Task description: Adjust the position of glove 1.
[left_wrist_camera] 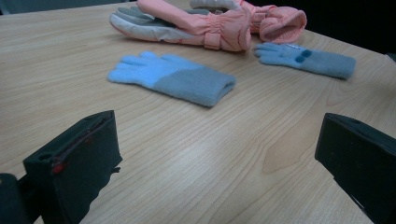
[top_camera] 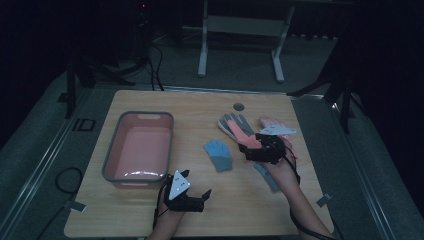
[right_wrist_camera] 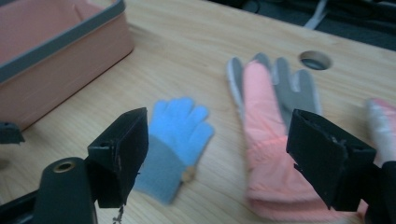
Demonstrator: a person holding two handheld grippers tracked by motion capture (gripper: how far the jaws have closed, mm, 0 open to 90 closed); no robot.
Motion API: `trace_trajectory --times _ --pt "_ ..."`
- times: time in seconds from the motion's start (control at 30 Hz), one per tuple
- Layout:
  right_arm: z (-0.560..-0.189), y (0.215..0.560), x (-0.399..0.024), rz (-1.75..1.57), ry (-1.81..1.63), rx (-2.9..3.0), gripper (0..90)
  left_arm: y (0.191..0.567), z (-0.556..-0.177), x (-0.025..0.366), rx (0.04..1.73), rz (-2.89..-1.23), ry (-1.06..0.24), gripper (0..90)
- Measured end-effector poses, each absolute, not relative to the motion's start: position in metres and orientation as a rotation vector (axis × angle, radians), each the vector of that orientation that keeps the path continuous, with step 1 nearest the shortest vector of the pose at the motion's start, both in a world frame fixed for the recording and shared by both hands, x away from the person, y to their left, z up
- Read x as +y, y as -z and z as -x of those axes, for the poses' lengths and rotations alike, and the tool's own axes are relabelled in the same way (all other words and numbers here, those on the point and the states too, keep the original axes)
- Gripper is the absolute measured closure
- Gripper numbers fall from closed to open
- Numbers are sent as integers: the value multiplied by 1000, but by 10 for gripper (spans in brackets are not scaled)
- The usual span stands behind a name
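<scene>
A pink ski glove with a grey palm (top_camera: 236, 128) (left_wrist_camera: 196, 23) (right_wrist_camera: 268, 135) lies at the table's middle right. A second pink glove (top_camera: 274, 123) (left_wrist_camera: 278, 21) (right_wrist_camera: 383, 121) lies beside it. One blue knit glove (top_camera: 218, 154) (left_wrist_camera: 173, 77) (right_wrist_camera: 175, 135) rests mid-table, and another (top_camera: 266, 177) (left_wrist_camera: 306, 59) lies partly under the right hand. My right gripper (top_camera: 246, 150) (right_wrist_camera: 219, 140) hovers open over the pink glove's cuff. My left gripper (top_camera: 197, 186) (left_wrist_camera: 219, 140) is open near the front edge, holding nothing and facing the gloves.
A pink tub with a grey rim (top_camera: 111, 150) (right_wrist_camera: 70, 39) stands at the table's left with nothing visible in it. A round cable hole (top_camera: 239, 107) (right_wrist_camera: 315, 59) sits near the far edge. Beyond the table stand a white frame and dark stands.
</scene>
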State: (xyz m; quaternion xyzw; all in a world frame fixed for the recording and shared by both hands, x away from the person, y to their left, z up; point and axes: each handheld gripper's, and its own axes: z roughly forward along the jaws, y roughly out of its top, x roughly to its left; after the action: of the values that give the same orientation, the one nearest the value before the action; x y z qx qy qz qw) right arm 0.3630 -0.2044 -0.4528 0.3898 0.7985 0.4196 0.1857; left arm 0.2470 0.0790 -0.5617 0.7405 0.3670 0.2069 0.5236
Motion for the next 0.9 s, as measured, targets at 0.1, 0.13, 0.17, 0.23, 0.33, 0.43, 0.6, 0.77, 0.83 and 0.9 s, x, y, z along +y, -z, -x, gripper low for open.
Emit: trace_trajectory --times 0.1,0.13,0.17,0.23,0.33,0.43,0.6,0.77,0.83,0.9 --pt "-366 460 -195 -1084 -1172 2292 215 562 -247 79 877 -1773 -494 1" --pt "-366 460 -195 -1084 -1172 2292 215 562 -247 79 877 -1773 -494 1" --pt "-368 463 -192 -1078 -1168 2305 215 562 -247 79 875 -1773 -493 1" --pt "-371 470 -185 -1063 -1152 2335 238 562 -247 79 876 -1773 -492 1" --pt "-376 478 -179 -1064 -1144 2375 295 562 -247 79 874 -1773 -491 1" --pt "-382 487 -171 -1060 -1112 2407 339 562 -247 79 874 -1776 -489 1" --pt "-389 499 -159 -1035 -1055 2471 473 562 -247 79 871 -1775 -488 1" --pt "-397 513 -147 -993 -1035 2523 584 562 -247 79 866 -1778 -490 1" --pt "-400 516 -143 -971 -1035 2540 597 562 -247 79 865 -1780 -488 1" --pt "-403 520 -138 -959 -1012 2550 599 562 -247 79 864 -1782 -488 1"
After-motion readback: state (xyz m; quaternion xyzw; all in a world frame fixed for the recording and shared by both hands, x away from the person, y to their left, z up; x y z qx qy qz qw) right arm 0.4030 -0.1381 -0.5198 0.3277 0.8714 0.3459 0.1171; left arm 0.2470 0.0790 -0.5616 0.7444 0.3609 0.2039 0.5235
